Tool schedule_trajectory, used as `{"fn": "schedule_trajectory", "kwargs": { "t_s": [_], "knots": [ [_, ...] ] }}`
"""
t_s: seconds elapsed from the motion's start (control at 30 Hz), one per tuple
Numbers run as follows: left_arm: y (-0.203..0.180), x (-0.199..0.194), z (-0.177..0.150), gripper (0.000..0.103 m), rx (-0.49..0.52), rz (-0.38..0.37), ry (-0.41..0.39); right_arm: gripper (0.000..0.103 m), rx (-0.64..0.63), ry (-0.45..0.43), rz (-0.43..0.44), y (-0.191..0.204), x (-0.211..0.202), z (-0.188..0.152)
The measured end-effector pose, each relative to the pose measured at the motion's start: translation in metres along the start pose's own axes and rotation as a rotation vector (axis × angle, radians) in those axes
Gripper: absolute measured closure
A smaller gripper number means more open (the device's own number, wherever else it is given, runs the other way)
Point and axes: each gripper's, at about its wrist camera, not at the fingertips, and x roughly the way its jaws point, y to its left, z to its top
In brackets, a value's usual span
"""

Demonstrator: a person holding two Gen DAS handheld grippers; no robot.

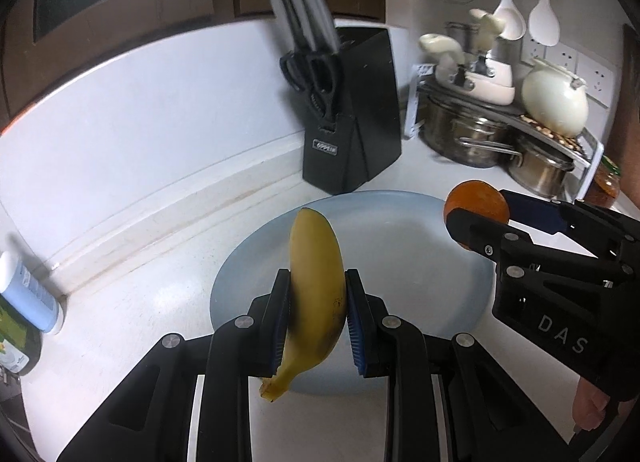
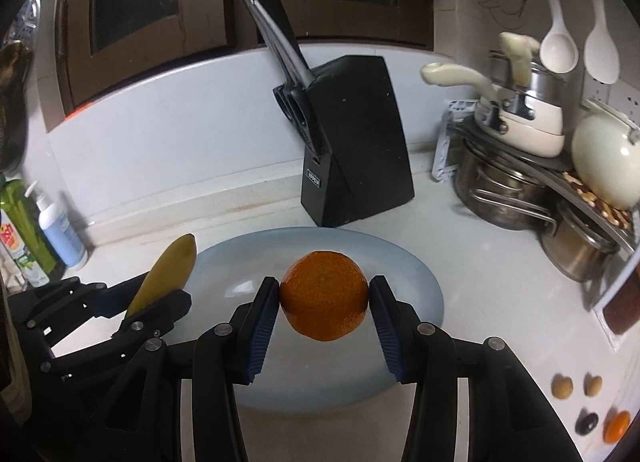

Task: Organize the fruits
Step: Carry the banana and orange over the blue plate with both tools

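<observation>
Yellow banana (image 1: 316, 294) is clamped between the left hand-held gripper (image 1: 317, 326) pads, over the pale blue plate (image 1: 400, 230). Right hand-held gripper (image 2: 324, 310) squeezes an orange (image 2: 324, 296) above the same plate on the white desk (image 1: 132, 310), knife block (image 1: 352, 110) behind.

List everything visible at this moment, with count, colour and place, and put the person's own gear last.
banana: 1, yellow, held above the plate's left part
orange: 1, orange, held above the plate
plate: 1, pale blue, on the white counter, nothing lying on it
knife block: 1, black, behind the plate, knives and scissors in it
steel pots: at least 2, silver, under the rack at right
kettle: 1, cream, on the rack
ladles: 2, white, hanging on the wall
bottles: 2 or more, white-blue and green, far left
left gripper: black with blue pads, shut on banana
right gripper: same, shut on orange
</observation>
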Motion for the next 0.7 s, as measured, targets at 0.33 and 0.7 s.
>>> {"fn": "schedule_trajectory", "kwargs": {
  "t_s": [0.33,0.7],
  "knots": [
    [0.015,0.056,0.007,0.076,-0.009,-0.014,0.077,0.055,-0.023,0.073,-0.019,-0.005,0.059,0.014],
    [0.022,0.107,0.008,0.076,-0.008,-0.035,0.181,0.055,-0.023,0.185,-0.001,-0.014,0.116,0.011]
  ]
}}
